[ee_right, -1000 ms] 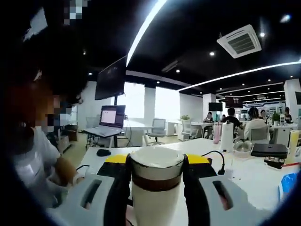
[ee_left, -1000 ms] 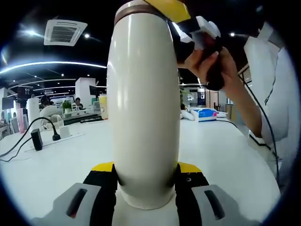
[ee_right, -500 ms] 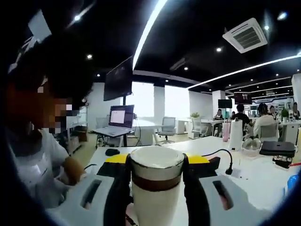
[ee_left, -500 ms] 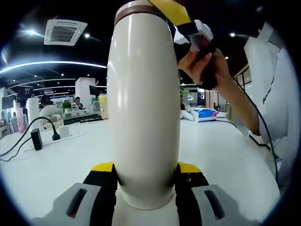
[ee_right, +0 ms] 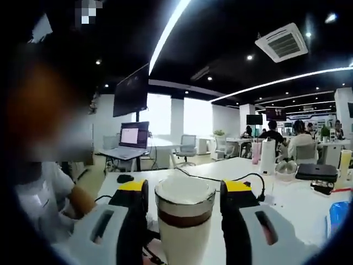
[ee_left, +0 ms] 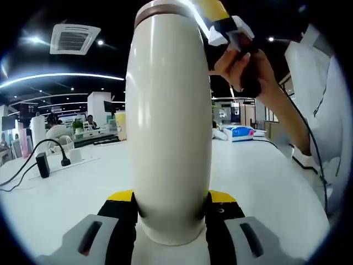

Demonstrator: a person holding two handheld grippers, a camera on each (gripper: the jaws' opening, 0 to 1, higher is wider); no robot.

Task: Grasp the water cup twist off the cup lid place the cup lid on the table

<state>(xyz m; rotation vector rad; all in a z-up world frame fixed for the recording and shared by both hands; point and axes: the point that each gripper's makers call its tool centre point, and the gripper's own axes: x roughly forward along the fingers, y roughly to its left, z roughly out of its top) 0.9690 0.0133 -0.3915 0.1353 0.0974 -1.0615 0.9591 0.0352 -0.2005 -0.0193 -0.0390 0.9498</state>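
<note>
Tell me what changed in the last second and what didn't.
The right gripper opened: its jaws, shut on the cup lid before, now stand apart from it on both sides. The left gripper stays clamped on the water cup, which remains upright with its lid on.

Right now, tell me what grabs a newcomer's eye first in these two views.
The tall cream water cup dominates the left gripper view, clamped near its base by the left gripper. At its top, a hand holds the right gripper, whose jaws stand open on either side of the cup lid. Behind, a white table stretches into an office.
</note>
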